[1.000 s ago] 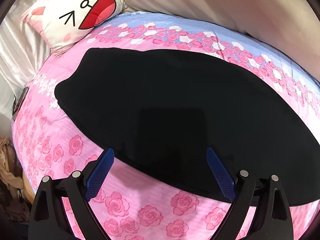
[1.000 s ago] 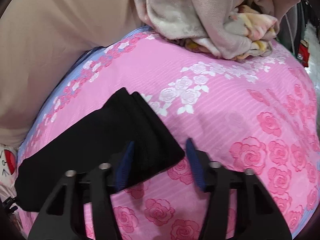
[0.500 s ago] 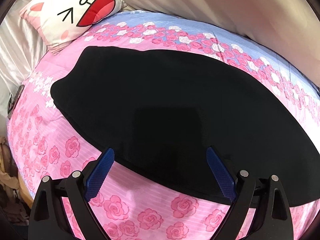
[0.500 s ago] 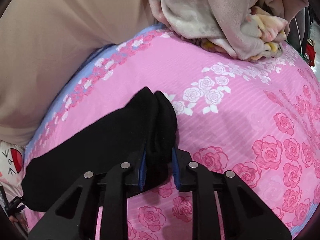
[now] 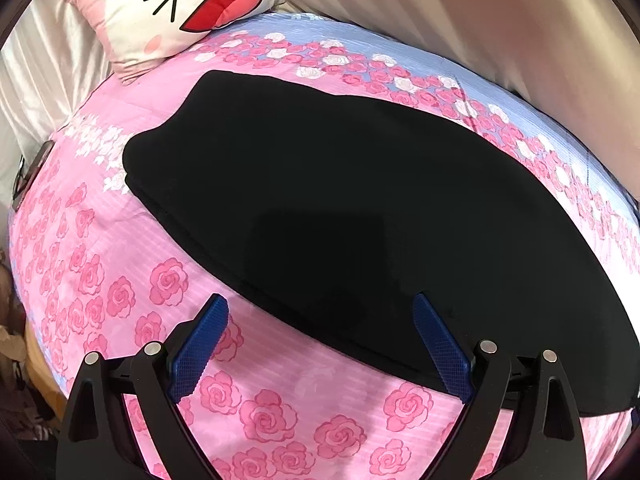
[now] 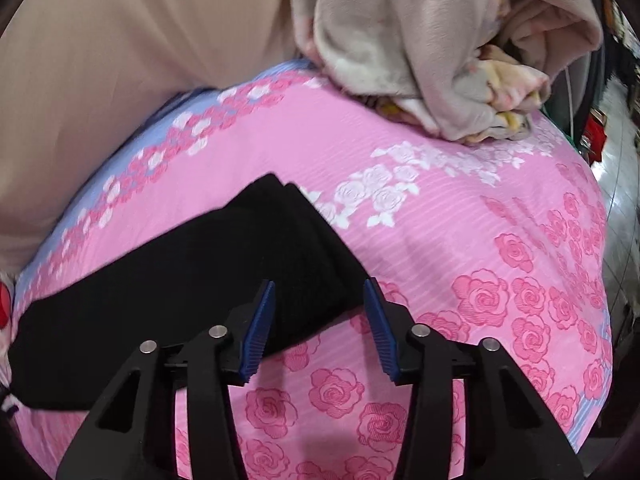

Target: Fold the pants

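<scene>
While pants (image 6: pixel 192 276) lie flat — right gripper (image 6: pixel 320 320) has just been opening.

The pants (image 5: pixel 360 208) are laid flat across the bed (image 5: pixel 120 280). A pillow (image 5: pixel 176 12) is set at the bed's far left corner, beyond the pants' left end. A blanket (image 6: pixel 420 40) is heaped at the far right end of the bed, well apart from the pants' right end (image 6: pixel 288 240). A curtain (image 5: pixel 480 20) is hung along the far side. The left tongs (image 5: pixel 320 308) are held over the pants' near edge, the right tongs (image 6: pixel 319 292) over the near corner of the right end.
</scene>
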The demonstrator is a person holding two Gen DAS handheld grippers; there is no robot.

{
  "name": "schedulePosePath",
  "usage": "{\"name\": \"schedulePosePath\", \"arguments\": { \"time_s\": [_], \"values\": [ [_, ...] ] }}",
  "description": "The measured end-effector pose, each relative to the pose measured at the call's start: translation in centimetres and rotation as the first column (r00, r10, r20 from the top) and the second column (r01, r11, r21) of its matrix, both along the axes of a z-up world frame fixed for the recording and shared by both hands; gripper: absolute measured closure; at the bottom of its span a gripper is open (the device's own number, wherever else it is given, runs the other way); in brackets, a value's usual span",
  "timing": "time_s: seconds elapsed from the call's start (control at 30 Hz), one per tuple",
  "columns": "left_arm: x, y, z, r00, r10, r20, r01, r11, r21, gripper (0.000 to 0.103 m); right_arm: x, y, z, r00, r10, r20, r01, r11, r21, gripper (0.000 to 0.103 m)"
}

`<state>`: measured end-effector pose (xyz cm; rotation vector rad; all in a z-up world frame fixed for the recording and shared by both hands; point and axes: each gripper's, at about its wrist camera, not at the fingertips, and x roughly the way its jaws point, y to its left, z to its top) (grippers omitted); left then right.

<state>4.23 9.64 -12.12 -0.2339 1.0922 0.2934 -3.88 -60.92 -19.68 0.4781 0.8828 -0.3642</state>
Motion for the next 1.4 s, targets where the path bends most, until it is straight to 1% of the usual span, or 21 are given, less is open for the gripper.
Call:
{"name": "schedulePosePath", "arguments": {
  "time_s": [0.07,0.1,0.13,0.2,0.23,0.3,0.33,0.4,0.47,0.5,0.6,0.7,0.73,0.77,0.83,0.9,0.97,1.03,1.17,1.27,1.4],
  "values": [
    [0.2,-0.5,0.0,1.0,-0.01,-0.003,0.01,1.0,0.003,0.012,0.7,0.4,-0.5,0.999,0.027,-0.035,-0.028,0.999,-0.033,0.092],
    [0.3,-0.9,0.1,1.0,-0.018,-0.005,0.018,1.0,0.008,0.012,0.9,0.5,-0.6,0.998,0.037,-0.047,-0.039,0.998,-0.039,0.094],
    [0.5,-1.4,0.3,1.0,-0.028,-0.005,0.029,1.0,0.011,0.012,0.9,0.5,-0.1,0.998,0.045,-0.047,-0.048,0.996,-0.076,0.095],
    [0.7,-2.3,0.7,0.999,-0.045,-0.001,0.045,0.999,0.021,0.012,0.4,-0.7,1.1,1.0,0.011,0.001,-0.01,0.994,-0.112,0.096],
    [0.8,-2.6,0.9,0.999,-0.052,0.006,0.052,0.998,0.025,0.012,0.5,-1.5,0.7,1.0,0.006,-0.003,-0.006,0.996,-0.094,0.096],
    [0.9,-3.4,1.2,0.998,-0.068,0.015,0.067,0.997,0.031,0.012,1.3,-2.0,-1.3,0.997,0.044,-0.068,-0.048,0.997,-0.057,0.094],
    [1.0,-3.6,1.1,0.998,-0.069,0.01,0.069,0.997,0.036,0.012,1.3,-1.7,-1.1,0.997,0.059,-0.049,-0.063,0.995,-0.073,0.089],
    [0.9,-4.0,1.0,0.998,-0.063,0.0,0.063,0.997,0.039,0.012,0.9,-1.8,-0.2,0.998,0.061,-0.028,-0.062,0.997,-0.04,0.082],
    [0.5,-4.1,1.0,0.998,-0.057,0.005,0.057,0.998,0.034,0.012,-0.3,-2.5,0.7,1.0,-0.008,0.025,0.009,1.0,-0.029,0.061],
    [0.3,-4.1,1.0,0.999,-0.054,0.004,0.054,0.998,0.036,0.012,-0.8,-2.8,0.6,0.999,-0.033,0.039,0.033,0.999,-0.001,0.058],
    [0.0,-4.0,0.8,0.999,-0.046,-0.007,0.046,0.998,0.042,0.012,-0.9,-3.6,-1.1,0.999,-0.045,0.022,0.043,0.994,0.099,0.058],
    [-0.2,-3.7,0.7,0.999,-0.037,-0.015,0.038,0.998,0.04,0.012,-0.6,-3.2,-1.9,0.998,-0.049,0.044,0.043,0.991,0.126,0.057],
    [-0.2,-3.7,0.6,0.999,-0.037,-0.016,0.038,0.998,0.041,0.012,-0.4,-3.1,-1.9,0.997,-0.054,0.047,0.048,0.991,0.122,0.063],
    [-0.3,-3.7,0.6,0.999,-0.038,-0.016,0.038,0.998,0.042,0.012,-0.2,-3.0,-2.0,0.998,-0.052,0.043,0.045,0.989,0.142,0.076],
    [-0.3,-3.6,0.6,0.999,-0.039,-0.017,0.039,0.998,0.039,0.012,0.1,-2.8,-1.9,0.996,-0.062,0.059,0.05,0.98,0.193,0.083],
    [-0.4,-3.4,0.5,0.999,-0.039,-0.014,0.04,0.999,0.037,0.012,0.2,-2.0,-0.8,0.993,-0.068,0.092,0.049,0.978,0.203,0.084],
    [-0.5,-2.8,0.5,0.999,-0.037,-0.01,0.038,0.999,0.028,0.012,0.6,-0.5,0.8,0.988,-0.057,0.142,0.024,0.974,0.225,0.084],
    [-0.4,-2.2,0.5,0.999,-0.033,-0.007,0.033,0.999,0.014,0.012,1.6,1.6,2.6,0.985,-0.01,0.172,-0.028,0.975,0.221,0.084],
    [-0.2,-0.6,0.8,1.0,-0.021,0.014,0.021,1.0,-0.014,0.012,4.5,8.1,6.5,0.964,0.143,0.223,-0.188,0.963,0.195,0.084],
    [0.0,1.2,1.1,0.999,-0.011,0.035,0.013,0.999,-0.042,0.012,6.7,13.8,8.2,0.937,0.258,0.235,-0.302,0.937,0.175,0.084],
    [0.1,3.1,1.6,0.998,-0.016,0.056,0.019,0.998,-0.053,0.012,9.3,21.4,9.0,0.896,0.386,0.219,-0.424,0.891,0.162,0.084]
  ]
}}
